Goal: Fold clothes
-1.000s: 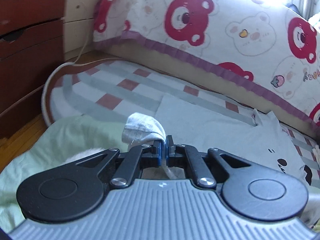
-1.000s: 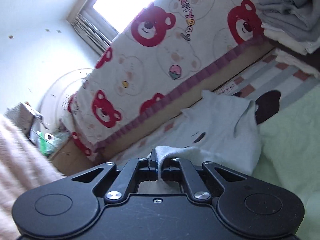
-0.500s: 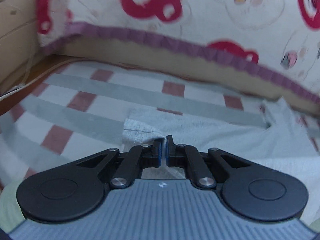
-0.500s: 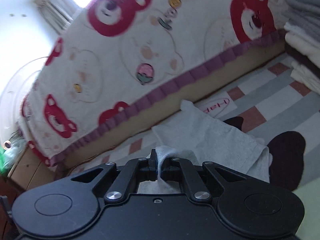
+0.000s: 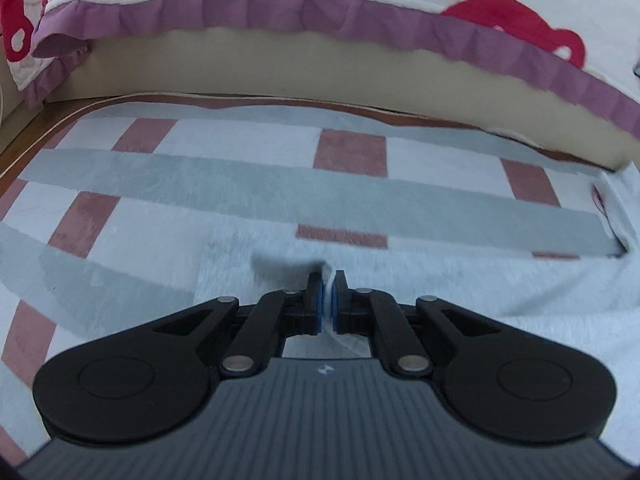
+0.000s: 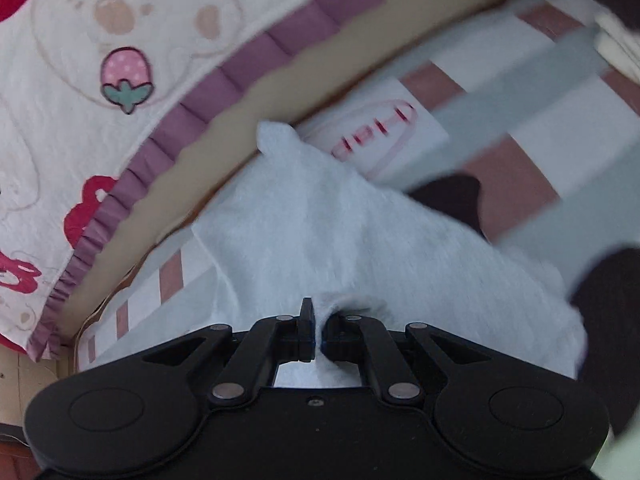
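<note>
A pale grey-white shirt lies spread on the checked blanket, low and close in both views. My left gripper is shut on a fold of the shirt's edge, just above the blanket. My right gripper is shut on another bunch of the same shirt, whose sleeve tip points toward the quilt. Dark print patches show on the shirt at the right.
A bear-print quilt with a purple frilled hem hangs along the far side above a beige mattress edge. It also shows in the right wrist view. Folded clothes sit at the far right.
Both grippers have moved forward and down toward the quilt with the shirt held in them, so the shirt now lies flatter on the blanket. The green cloth and dresser have left view.
</note>
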